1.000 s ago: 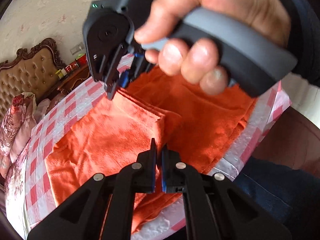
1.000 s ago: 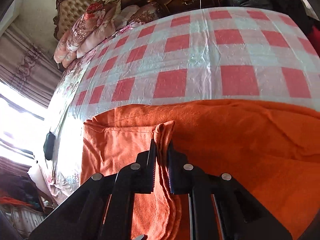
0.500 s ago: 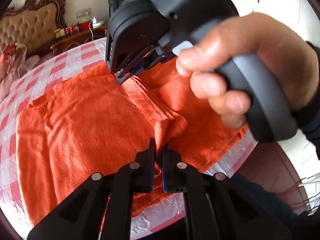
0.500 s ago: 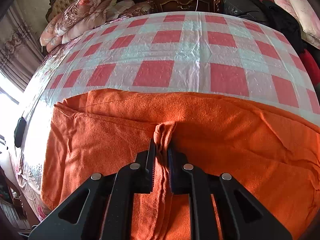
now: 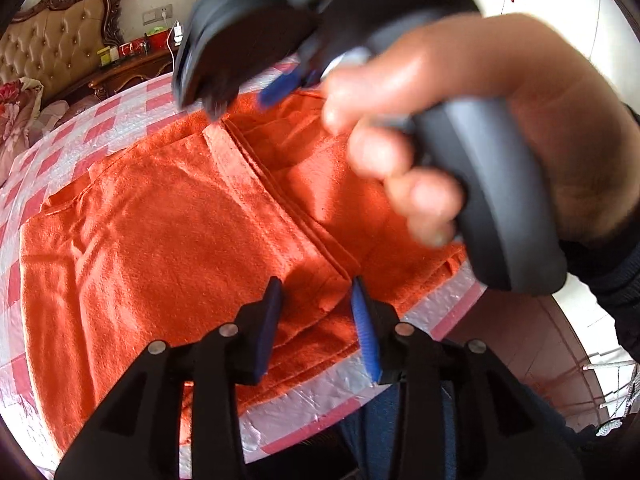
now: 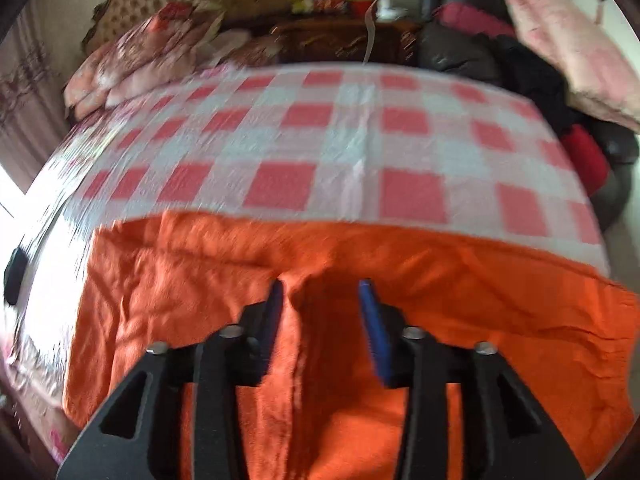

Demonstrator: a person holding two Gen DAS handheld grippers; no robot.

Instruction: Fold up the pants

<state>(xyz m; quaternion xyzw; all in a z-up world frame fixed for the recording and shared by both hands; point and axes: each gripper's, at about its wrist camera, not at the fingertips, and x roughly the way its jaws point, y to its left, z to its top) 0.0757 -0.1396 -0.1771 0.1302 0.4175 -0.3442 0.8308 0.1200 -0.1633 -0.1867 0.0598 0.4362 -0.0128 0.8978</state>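
The fingers (image 5: 362, 320) are black with blue pads and silver screws; the sleeve (image 5: 608, 276) is dark.

1. Beyond the orange pants (image 6: 400, 280), the checked table (image 6: 320, 152) lies bare to its far edge.
2. Pillows (image 6: 132, 64) and dark clothing (image 6: 500, 60) crowd that far edge.
3. The right gripper (image 5: 256, 96) and hand (image 5: 460, 140) hang over the pants' far side, blocking passage.

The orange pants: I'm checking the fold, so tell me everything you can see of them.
The orange pants look like soft, fleecy cloth. They lie folded flat on the checked tablecloth, a stitched hem edge running diagonally across the top layer, with layered edges near the table's rim. The left gripper and the right gripper are both opening just over the cloth; neither pinches it.
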